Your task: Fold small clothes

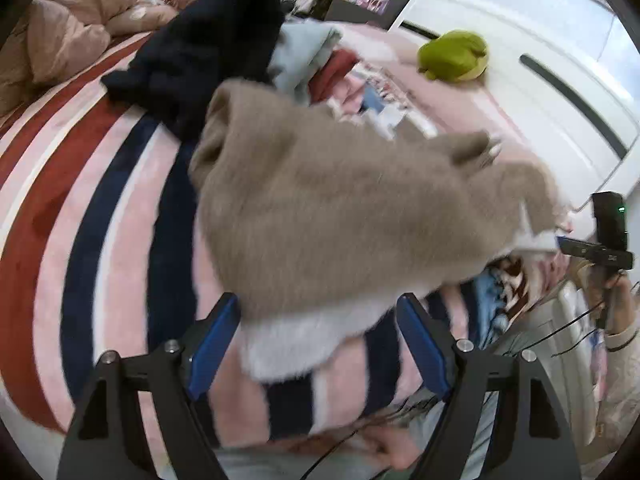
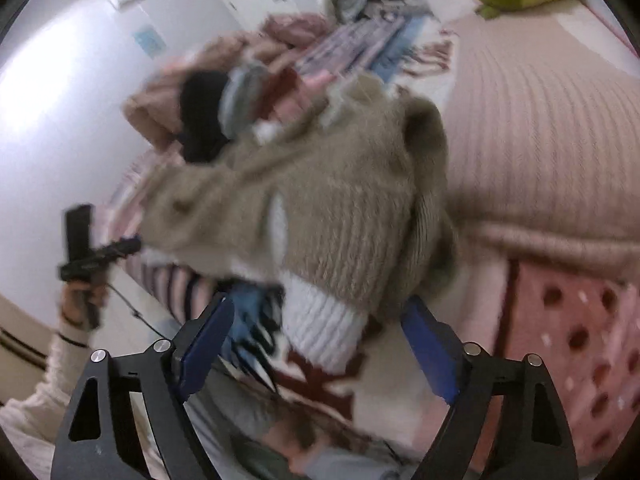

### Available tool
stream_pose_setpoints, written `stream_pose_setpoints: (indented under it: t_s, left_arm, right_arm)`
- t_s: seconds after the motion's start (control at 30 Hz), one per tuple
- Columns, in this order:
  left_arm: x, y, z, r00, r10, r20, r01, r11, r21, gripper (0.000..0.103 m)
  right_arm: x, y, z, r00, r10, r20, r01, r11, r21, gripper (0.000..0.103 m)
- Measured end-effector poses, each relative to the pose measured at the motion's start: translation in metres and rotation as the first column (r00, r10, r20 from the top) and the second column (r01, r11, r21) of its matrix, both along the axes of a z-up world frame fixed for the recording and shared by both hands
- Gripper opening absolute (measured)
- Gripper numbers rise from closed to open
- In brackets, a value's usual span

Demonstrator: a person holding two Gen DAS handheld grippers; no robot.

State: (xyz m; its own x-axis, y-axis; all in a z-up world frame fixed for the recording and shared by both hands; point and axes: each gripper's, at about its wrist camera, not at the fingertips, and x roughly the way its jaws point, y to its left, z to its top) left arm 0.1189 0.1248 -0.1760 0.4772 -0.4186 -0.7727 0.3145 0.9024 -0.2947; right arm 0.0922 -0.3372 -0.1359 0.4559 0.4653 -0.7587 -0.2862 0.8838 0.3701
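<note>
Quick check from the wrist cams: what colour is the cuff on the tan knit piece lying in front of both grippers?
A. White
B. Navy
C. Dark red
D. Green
A. The tan knit garment ends in a ribbed white cuff lying between the open fingers of the right gripper; the left wrist view shows the same pale cuff ahead of the open left gripper.

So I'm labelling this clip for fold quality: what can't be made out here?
- Tan knit garment: motion-blurred in both views, so its fold lines and its type are unclear.
- Its white cuff: whether it touches the right tool is unreadable; the jaws stand wide apart.
- Clothes pile: partly hidden behind the garment in the left wrist view.
- Left tool: contact with the garment is blurred.
</note>
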Motion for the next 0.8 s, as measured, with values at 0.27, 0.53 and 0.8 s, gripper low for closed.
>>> stream_pose_setpoints:
  t_s: [0.27,0.53,0.8]
  left_arm:
    - [0.004,-0.001,-0.021,0.999,0.023,-0.025,-0.025,0.996,-0.081,0.056]
    - [-0.021,-0.013,0.031,0.992,0.043,0.118,-0.052,0.996,0.073,0.008]
    - [0.023,-0.006,0.111,0.951,0.15,0.271,-0.143,0.989,-0.046,0.007]
  right_arm:
    - [0.005,-0.006,-0.015,1.0,-0.006,-0.003,0.007,0.972,0.236,0.058]
    - [0.021,0.008,0.021,0.993,-0.015,0.118,-0.013,0.972,0.235,0.005]
    - [0.076,0.01,0.086,0.96,-0.086,0.266,0.042,0.985,0.167,0.004]
